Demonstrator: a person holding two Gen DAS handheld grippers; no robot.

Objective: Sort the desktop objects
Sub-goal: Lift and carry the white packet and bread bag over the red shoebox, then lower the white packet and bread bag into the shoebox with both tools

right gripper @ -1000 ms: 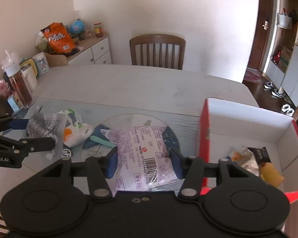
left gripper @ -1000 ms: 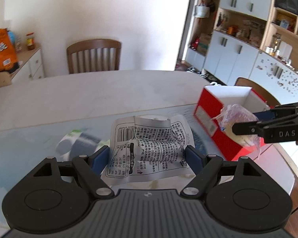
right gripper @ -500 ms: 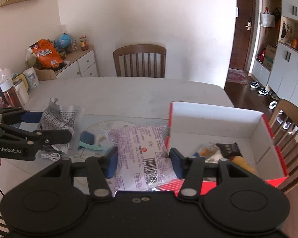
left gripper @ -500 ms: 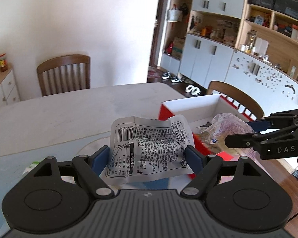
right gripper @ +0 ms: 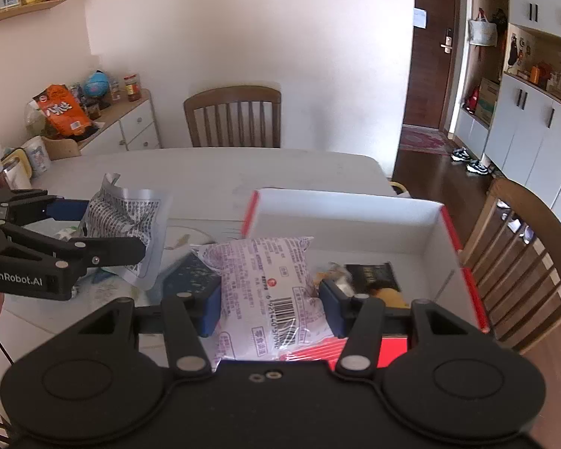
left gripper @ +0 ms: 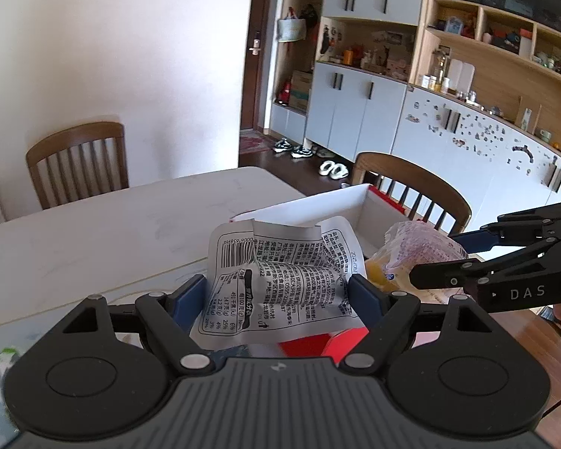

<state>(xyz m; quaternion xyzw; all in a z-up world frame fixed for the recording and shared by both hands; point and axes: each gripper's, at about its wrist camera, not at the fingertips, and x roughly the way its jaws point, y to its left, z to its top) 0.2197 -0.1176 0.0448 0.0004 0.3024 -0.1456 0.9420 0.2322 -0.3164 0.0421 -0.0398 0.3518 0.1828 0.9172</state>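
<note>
Both tilt down by the box (right gripper: 355,205): left gripper (left gripper: 276,292) clamps one silver packet (left gripper: 280,280), right gripper (right gripper: 269,307) one pink packet (right gripper: 269,280); inside, perhaps three packets.

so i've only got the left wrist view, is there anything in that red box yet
Observer: Yes. The right wrist view looks into the red box: a dark packet and something yellow lie on its floor.
Operator: and whats the right gripper carrying, i just see a clear bag
Observer: The right gripper is shut on a pale purple snack pack with a barcode near its lower end.
Operator: anything left on the table
Observer: Yes, a dark blue packet lies on the table, just left of the box.
</note>
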